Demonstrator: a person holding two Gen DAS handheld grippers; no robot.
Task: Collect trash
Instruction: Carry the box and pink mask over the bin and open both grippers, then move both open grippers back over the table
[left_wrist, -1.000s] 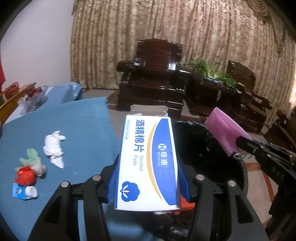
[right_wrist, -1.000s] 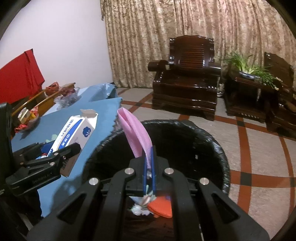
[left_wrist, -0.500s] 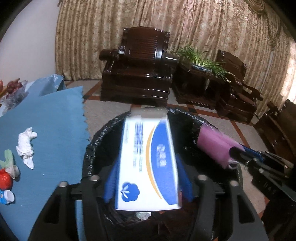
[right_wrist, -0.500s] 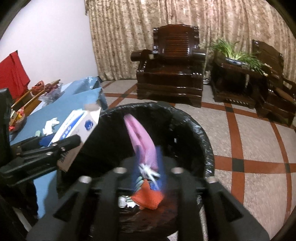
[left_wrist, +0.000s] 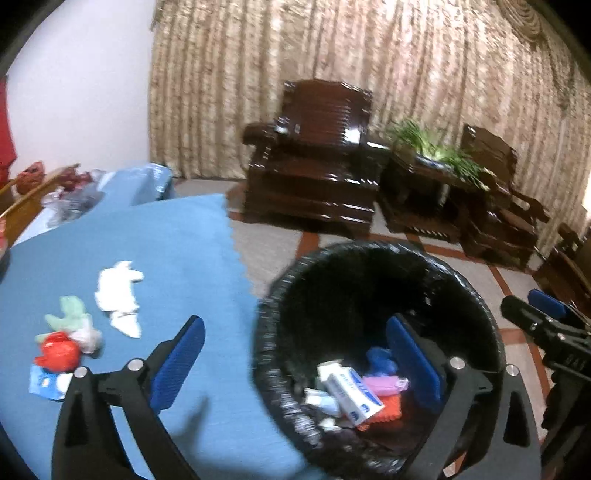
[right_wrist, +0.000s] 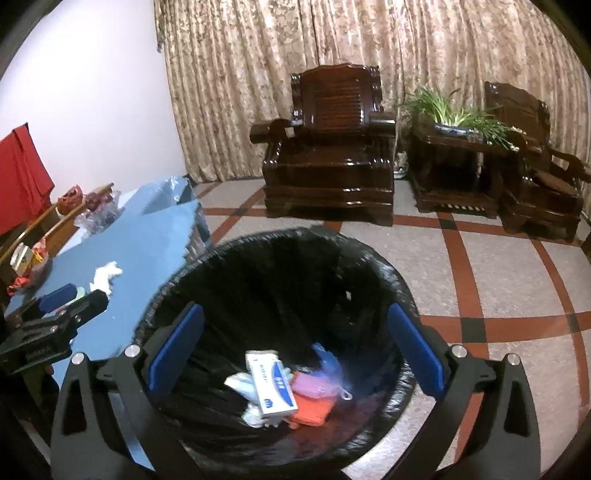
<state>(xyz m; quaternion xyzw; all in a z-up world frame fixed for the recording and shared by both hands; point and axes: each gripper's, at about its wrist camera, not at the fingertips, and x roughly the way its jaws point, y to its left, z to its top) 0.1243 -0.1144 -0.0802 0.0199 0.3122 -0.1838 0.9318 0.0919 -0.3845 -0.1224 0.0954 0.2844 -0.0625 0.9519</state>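
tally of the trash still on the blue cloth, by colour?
White: 1, crumpled tissue
Green: 1, pale green scrap
Red: 1, red wad
Blue and white: 1, small packet
Total: 4. A pale bit beside the red wad is too blurred to count on its own.

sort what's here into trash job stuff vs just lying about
Job:
black-lined round bin
white-and-blue cardboard box in it
crumpled white tissue on the table
red wrapper scrap

Lying about:
dark wooden armchair
green potted plant
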